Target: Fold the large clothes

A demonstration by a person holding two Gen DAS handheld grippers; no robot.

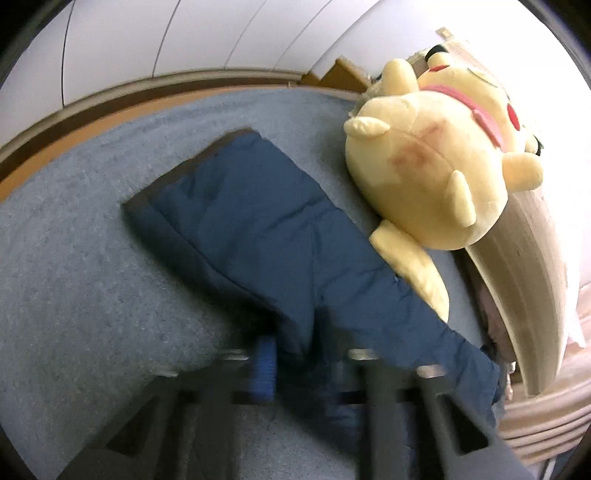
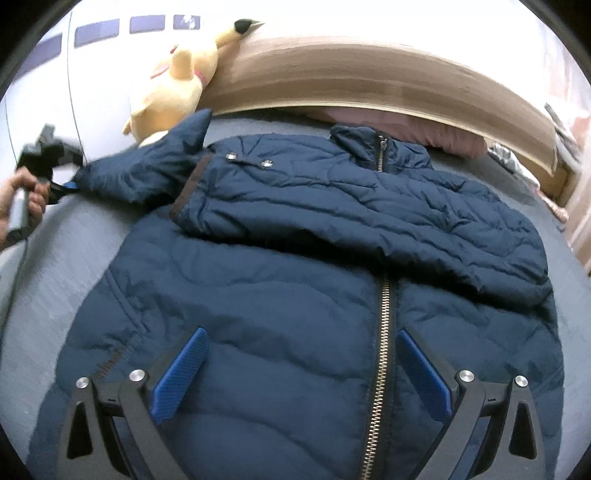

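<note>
A navy quilted jacket [image 2: 295,295] lies front-up on a grey-blue bed cover [image 2: 51,266], zipper closed, one sleeve folded across the chest. Its other sleeve [image 1: 258,229] stretches out to the left. My left gripper [image 1: 306,354] is shut on that sleeve near its shoulder end; in the right wrist view the left gripper [image 2: 64,186] holds the sleeve at the far left. My right gripper [image 2: 301,365] is open and empty, hovering just above the jacket's lower front, its blue pads [image 2: 181,373] either side of the zipper [image 2: 382,332].
A yellow plush toy [image 1: 432,166] lies against the wooden headboard [image 2: 351,74], touching the sleeve. A pink pillow [image 2: 424,125] sits behind the collar. White wardrobe doors [image 1: 184,33] stand beyond the bed's wooden edge [image 1: 74,122].
</note>
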